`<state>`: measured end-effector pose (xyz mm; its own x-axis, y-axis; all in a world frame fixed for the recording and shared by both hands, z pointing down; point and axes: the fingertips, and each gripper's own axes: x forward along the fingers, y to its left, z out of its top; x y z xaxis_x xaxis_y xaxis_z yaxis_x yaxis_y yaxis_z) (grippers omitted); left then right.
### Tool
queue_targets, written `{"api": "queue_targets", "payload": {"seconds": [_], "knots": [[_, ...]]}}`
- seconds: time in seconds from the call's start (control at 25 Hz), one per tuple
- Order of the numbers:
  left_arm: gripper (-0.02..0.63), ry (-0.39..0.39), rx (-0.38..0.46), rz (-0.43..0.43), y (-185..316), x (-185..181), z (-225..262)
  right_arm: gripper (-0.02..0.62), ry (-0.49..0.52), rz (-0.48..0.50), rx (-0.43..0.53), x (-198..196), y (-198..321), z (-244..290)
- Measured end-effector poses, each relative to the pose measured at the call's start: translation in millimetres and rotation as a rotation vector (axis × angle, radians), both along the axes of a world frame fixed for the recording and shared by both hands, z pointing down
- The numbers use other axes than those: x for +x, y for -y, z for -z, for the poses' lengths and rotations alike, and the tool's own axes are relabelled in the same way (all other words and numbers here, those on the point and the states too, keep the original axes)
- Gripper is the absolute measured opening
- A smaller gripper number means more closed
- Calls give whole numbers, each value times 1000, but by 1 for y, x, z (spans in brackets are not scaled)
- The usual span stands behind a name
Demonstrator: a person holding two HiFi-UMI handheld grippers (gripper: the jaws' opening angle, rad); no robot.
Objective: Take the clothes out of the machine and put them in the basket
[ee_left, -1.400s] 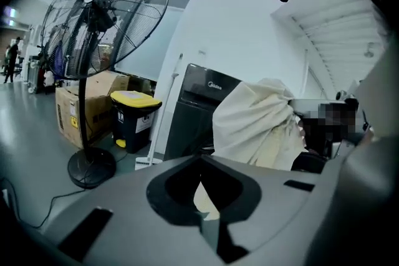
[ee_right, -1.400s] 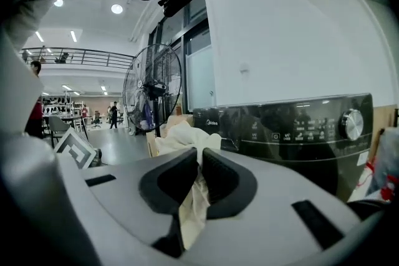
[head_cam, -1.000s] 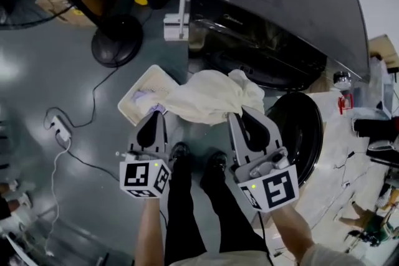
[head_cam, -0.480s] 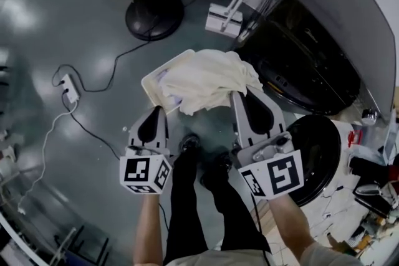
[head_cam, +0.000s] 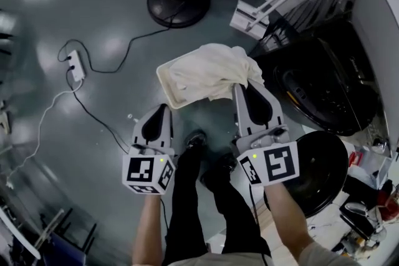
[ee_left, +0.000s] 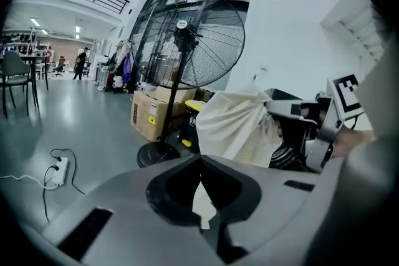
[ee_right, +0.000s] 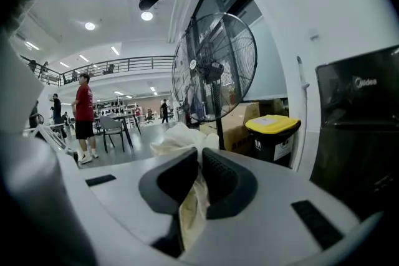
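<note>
Head view: cream cloth [head_cam: 209,71] hangs from right gripper [head_cam: 245,87] over the white basket [head_cam: 165,85] on the floor, next to the open washing machine [head_cam: 324,84]. Left gripper [head_cam: 163,110] sits near the basket's corner, apart from the cloth. Left gripper view: jaws pressed together; pale sliver behind the tips, can't tell what. Right gripper view: jaws pinching the cloth.

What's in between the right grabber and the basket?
The cream cloth. In the head view it hangs from the right gripper and drapes over the basket. The right gripper view shows the jaws shut on it.
</note>
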<state>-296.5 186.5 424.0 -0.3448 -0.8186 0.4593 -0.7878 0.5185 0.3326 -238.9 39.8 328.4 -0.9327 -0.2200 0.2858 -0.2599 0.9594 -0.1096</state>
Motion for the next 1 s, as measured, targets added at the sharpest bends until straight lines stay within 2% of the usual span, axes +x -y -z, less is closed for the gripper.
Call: {"api": "queue_targets", "payload": {"seconds": [0.28,0.68,1.0], "knots": [[17,-17,-39,15,-14,-14,-44,46,-139,17,-21,-23,1,-119],[17,-79,-112,5,-34,-8,-118,46,-377,58,-74,-36,-5,-297],[17,-94,-141,-17,-37,-14,-146,46,-536,137,-90,-56,-13,-398]]}}
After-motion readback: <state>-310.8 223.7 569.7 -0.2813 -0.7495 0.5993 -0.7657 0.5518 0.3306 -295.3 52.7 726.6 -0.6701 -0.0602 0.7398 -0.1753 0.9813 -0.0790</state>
